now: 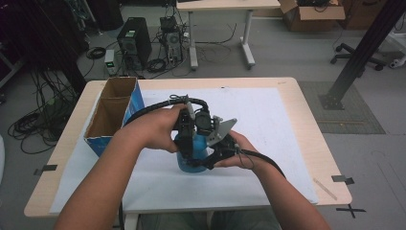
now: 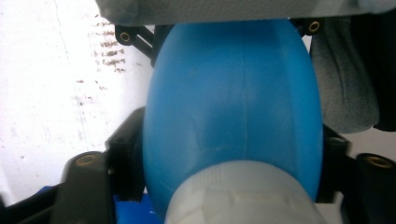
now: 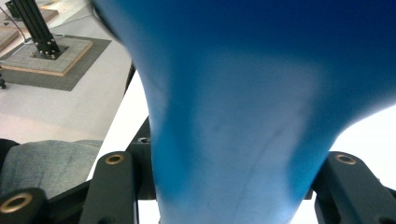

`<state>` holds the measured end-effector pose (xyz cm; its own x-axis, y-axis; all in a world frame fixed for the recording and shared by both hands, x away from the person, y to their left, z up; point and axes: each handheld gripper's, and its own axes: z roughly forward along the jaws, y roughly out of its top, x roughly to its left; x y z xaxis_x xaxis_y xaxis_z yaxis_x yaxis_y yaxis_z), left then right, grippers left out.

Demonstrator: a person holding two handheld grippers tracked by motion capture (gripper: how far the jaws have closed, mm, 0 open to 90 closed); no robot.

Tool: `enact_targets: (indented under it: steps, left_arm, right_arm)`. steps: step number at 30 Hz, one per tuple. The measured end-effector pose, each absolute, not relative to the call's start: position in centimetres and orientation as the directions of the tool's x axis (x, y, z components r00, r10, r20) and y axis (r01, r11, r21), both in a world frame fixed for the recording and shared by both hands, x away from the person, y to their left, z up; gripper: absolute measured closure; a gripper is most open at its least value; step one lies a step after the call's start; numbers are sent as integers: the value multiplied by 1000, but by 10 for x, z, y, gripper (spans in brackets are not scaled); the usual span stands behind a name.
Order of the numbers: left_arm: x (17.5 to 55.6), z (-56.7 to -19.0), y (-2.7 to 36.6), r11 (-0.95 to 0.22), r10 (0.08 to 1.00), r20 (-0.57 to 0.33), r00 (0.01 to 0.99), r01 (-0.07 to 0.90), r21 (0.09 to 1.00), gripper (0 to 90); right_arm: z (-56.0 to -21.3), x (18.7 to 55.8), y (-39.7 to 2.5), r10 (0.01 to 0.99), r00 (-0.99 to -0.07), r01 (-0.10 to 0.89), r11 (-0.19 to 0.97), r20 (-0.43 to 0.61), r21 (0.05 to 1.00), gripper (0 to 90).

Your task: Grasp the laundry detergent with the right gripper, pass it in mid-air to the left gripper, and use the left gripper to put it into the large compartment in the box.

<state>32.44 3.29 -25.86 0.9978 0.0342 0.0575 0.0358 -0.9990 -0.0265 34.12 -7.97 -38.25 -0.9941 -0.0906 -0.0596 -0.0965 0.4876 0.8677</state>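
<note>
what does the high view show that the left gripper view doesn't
The high view alone takes in the open blue cardboard box at the table's left, both hands, the right gripper and the computer tower on the floor beyond. The left gripper view alone gives the blue bottle's close surface, a faint seam down its body and its pale cap end at the bottom, with a black jaw on either side. Both share the blue bottle, the left gripper and the white table cover.
</note>
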Motion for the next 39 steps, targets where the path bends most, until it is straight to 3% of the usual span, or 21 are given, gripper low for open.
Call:
enact_targets:
  steps: [22,28,39]
  left_arm:
    - [326,-258,30,-998,13,70,997,17,-56,399]
    - [328,-257,34,-998,33,70,997,37,-46,400]
    - [328,-255,33,-999,31,66,997,34,-41,400]
  right_arm:
    - [-381,342,-80,-80,-992,-124,493,-97,861,436]
    - [-380,345,-83,-34,-997,-72,470,-63,879,328]
    - [-384,345,-83,-23,-999,-45,464,-39,885,237]
